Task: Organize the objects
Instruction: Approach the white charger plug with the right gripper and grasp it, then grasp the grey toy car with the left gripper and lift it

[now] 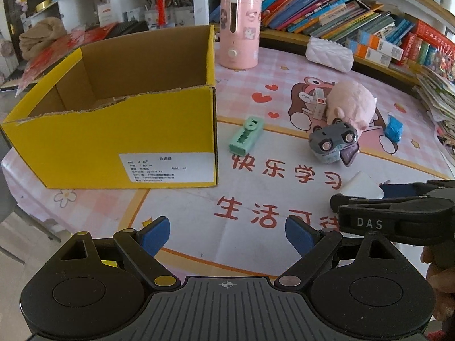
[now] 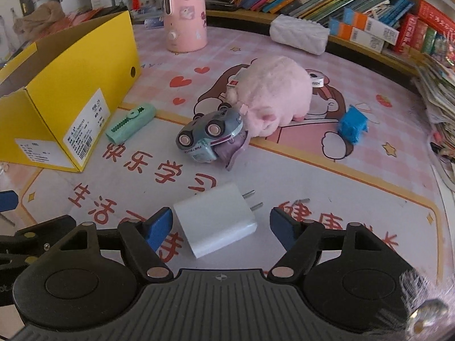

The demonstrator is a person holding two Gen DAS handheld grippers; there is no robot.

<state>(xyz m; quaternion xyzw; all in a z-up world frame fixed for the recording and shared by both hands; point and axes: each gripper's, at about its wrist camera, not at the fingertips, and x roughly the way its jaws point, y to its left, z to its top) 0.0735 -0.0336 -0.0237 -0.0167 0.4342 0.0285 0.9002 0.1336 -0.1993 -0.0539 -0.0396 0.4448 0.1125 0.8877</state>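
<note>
Right wrist view: right tongs [image 2: 221, 226] gape around the white charger [image 2: 214, 224], ungripped; left tongs [image 1: 227, 234] wide, empty. Yellow box [image 1: 113, 139] upper left looks unfilled; nothing sorted yet.

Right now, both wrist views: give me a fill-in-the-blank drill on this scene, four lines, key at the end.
1. The white charger lies between the open fingers of the ____ claw.
2. The box is ____ on the outside.
3. The toy car lies on its side against the pink ____.
4. The left claw holds ____.

Missing words: right; yellow; plush; nothing
</note>
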